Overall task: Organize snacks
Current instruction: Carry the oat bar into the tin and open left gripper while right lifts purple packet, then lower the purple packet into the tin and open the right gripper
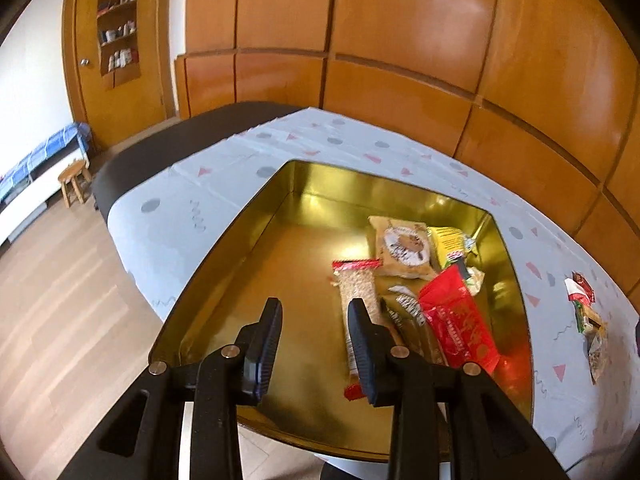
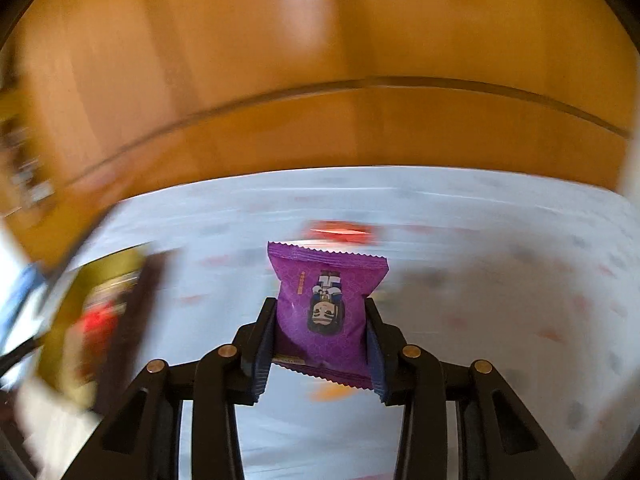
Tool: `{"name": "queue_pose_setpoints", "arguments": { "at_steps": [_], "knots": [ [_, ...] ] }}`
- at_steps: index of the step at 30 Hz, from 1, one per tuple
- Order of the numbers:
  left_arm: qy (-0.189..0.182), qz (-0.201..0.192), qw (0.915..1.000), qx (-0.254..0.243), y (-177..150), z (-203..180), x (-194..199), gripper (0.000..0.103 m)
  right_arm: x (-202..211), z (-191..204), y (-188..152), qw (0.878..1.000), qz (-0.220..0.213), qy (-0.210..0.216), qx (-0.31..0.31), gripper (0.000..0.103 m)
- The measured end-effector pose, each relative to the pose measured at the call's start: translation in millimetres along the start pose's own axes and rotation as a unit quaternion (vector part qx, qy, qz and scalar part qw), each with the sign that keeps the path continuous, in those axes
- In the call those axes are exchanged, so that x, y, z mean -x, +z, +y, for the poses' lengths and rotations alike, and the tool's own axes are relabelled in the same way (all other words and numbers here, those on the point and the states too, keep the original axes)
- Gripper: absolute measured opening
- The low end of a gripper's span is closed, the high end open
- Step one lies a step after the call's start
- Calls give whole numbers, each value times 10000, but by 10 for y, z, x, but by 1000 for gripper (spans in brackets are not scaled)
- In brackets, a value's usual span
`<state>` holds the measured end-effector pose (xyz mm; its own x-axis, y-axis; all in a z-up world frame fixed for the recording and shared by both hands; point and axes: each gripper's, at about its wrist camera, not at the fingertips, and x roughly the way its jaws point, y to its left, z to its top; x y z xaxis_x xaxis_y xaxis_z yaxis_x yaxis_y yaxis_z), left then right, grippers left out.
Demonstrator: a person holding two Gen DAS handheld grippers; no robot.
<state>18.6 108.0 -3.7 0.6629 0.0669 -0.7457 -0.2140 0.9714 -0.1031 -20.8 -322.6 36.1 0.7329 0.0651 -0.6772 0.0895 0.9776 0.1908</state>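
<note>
In the left wrist view my left gripper (image 1: 315,306) hangs open over the near part of a gold tin (image 1: 256,216), with nothing between its fingers. On the tin's right side lie a red packet (image 1: 460,328), a beige cookie packet (image 1: 404,246), a yellow packet (image 1: 450,240) and a clear bar with red ends (image 1: 358,288). In the blurred right wrist view my right gripper (image 2: 320,303) is shut on a purple snack packet (image 2: 320,280), held above the tablecloth (image 2: 480,240). The tin (image 2: 96,280) shows smeared at the left.
The table carries a pale cloth with triangles and dots (image 1: 224,168). Loose snacks (image 1: 584,304) lie on it right of the tin. A red packet (image 2: 340,232) lies beyond the purple one. Wooden wall panels (image 1: 400,40) stand close behind the table; a stool (image 1: 74,180) stands on the floor at the left.
</note>
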Motion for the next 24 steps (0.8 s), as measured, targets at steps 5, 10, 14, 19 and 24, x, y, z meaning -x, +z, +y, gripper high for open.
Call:
{"name": "queue_pose_setpoints", "arguments": {
  "at_steps": [5,10,14,19,24],
  "knots": [
    [37,-36,9998,198,-18,120,6,34,-225,1198,-145,9800,538,1429,1279,41],
    [83,29,9995,297,-22,206,-39,35,-498,2074,-305,9494,1025,2082,2118,41],
    [100,100,9994,309,-46,217,-67,35,-762,2455,-419,9323,1455,2234,2443,41],
    [108,71,9997,222,-67,175,-53,35,-1055,2683,-630,9233,1891,2188,2526,41],
    [115,91,9998,120,-86,123,-64,35,-1124,2724,-755,9206,1965,2110,2634,44]
  ]
}}
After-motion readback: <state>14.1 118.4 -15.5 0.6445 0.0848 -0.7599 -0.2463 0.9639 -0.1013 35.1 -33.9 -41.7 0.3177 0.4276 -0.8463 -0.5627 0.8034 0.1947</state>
